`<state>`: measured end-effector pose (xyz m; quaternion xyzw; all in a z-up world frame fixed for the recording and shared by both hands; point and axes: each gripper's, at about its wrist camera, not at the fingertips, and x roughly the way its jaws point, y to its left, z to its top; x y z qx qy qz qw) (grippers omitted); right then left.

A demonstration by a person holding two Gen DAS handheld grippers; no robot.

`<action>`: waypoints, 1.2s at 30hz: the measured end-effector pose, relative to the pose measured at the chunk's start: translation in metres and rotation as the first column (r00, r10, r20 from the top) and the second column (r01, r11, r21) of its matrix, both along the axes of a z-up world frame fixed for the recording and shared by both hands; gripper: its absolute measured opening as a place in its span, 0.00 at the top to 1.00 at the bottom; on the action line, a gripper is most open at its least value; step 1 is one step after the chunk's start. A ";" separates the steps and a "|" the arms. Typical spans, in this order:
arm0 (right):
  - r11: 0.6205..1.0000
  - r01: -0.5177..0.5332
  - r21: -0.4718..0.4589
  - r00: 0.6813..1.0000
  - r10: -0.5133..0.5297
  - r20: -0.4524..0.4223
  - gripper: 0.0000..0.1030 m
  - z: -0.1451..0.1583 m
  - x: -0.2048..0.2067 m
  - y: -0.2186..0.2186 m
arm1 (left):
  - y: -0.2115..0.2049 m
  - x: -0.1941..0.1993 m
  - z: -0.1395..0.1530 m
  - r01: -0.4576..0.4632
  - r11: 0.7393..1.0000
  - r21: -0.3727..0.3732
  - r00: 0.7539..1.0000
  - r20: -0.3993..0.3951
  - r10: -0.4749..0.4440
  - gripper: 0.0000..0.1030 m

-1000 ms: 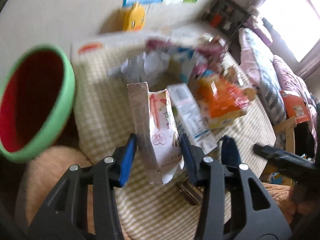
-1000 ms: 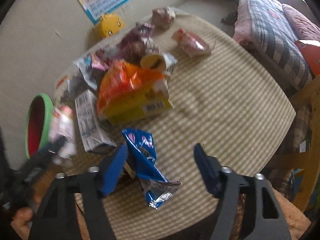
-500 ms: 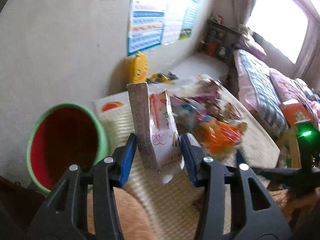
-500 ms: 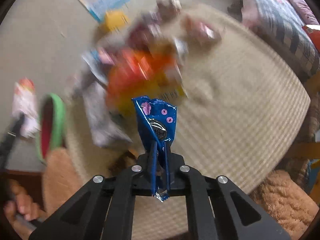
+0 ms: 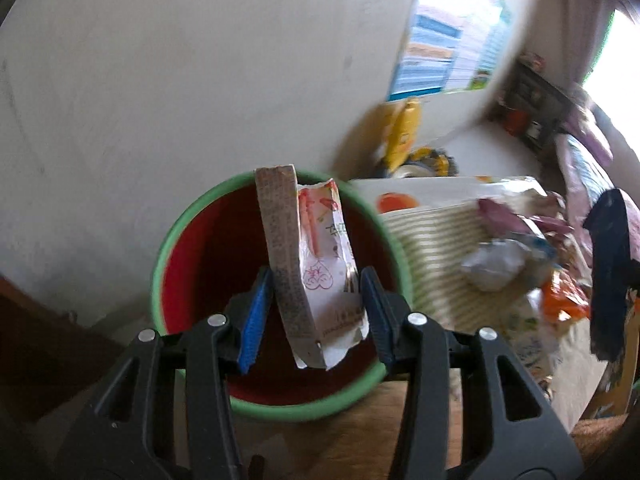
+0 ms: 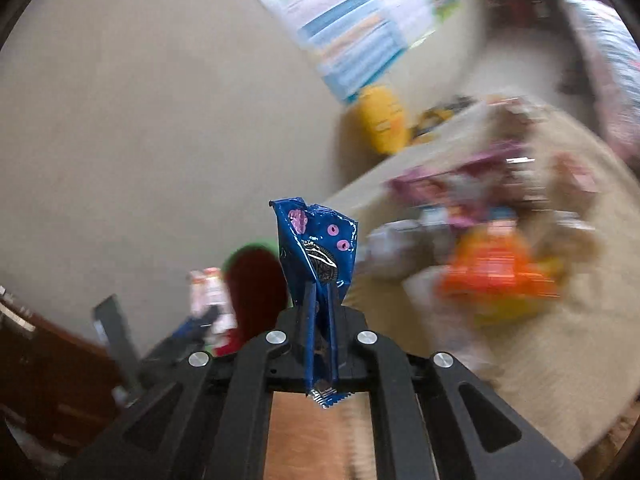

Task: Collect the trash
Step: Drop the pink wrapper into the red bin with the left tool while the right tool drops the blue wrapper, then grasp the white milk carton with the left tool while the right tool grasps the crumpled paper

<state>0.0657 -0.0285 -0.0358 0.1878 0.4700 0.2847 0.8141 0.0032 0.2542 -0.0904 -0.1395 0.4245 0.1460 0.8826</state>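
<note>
Since a second ago both of our hands have swung away from the litter pile toward the bin, and the right tool has gone from standing apart around the blue wrapper to clamping it.

Nearest us, the left tool (image 5: 312, 312) holds a torn white and red snack packet (image 5: 320, 268) upright between its blue pads, which stand partly apart with the packet wedged between them. Directly behind and below the packet sits the round bin (image 5: 360, 390), green-rimmed and red inside, so the packet hangs over its mouth.

Our right tool (image 6: 319, 320) is pressed tight together on a blue cookie wrapper (image 6: 320, 248), which sticks up from the pads. From that side the bin (image 6: 256, 276) lies farther off and to the left, partly hidden behind the wrapper.

Beyond, on the striped cloth of the bench (image 5: 436, 240), the remaining litter (image 5: 496, 264) lies heaped and blurred. A poster (image 6: 356, 12) hangs on the wall.

We judge the risks as these: the light packet could cling to a pad on release, or flutter past the rim. Both hands converging on one opening could also knock together.
</note>
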 end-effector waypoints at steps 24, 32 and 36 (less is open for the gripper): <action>0.991 -0.098 0.086 0.989 0.107 -0.106 0.51 -0.042 0.026 0.088 | 0.026 -0.005 -0.026 -0.078 0.996 -0.052 0.996 -0.046 0.076 0.31; 0.989 0.026 -0.148 0.996 -0.037 -0.078 0.45 -0.026 0.010 -0.039 | 0.001 -0.003 -0.007 -0.037 0.998 -0.054 0.999 -0.010 0.036 0.31; 0.930 0.151 -0.334 0.988 -0.150 0.029 0.38 -0.021 0.009 -0.104 | -0.042 0.008 0.001 0.065 0.992 -0.105 0.998 0.004 -0.065 0.31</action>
